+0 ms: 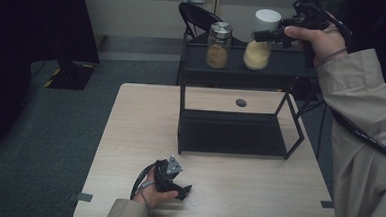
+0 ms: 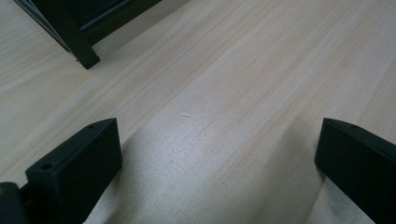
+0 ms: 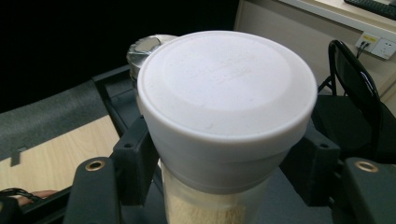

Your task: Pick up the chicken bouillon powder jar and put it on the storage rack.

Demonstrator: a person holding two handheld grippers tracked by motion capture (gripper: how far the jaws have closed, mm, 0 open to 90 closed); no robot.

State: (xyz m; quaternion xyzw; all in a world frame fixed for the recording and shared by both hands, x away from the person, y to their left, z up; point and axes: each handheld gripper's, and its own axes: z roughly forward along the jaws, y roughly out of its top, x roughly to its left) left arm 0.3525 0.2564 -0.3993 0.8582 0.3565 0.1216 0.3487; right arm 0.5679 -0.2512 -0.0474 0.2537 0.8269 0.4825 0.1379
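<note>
A clear jar with a white lid (image 1: 258,42) holds pale yellow grains and is at the right of the black rack's top shelf (image 1: 288,68). My right gripper (image 1: 261,36) is shut on its neck, just under the lid; in the right gripper view the jaws clamp both sides of the white-lidded jar (image 3: 229,102) around my right gripper (image 3: 224,177). Whether the jar's base touches the shelf I cannot tell. My left gripper (image 1: 183,190) rests low on the table's near part, its jaws open over bare wood, as the left gripper view shows around my left gripper (image 2: 217,140).
A second glass jar with a metal lid (image 1: 219,45) and brown contents stands on the top shelf, just left of the held jar; its metal lid (image 3: 147,46) sits close behind it. The rack's lower shelf (image 1: 230,133) is bare. A black chair (image 1: 198,16) stands behind the wooden table (image 1: 129,135).
</note>
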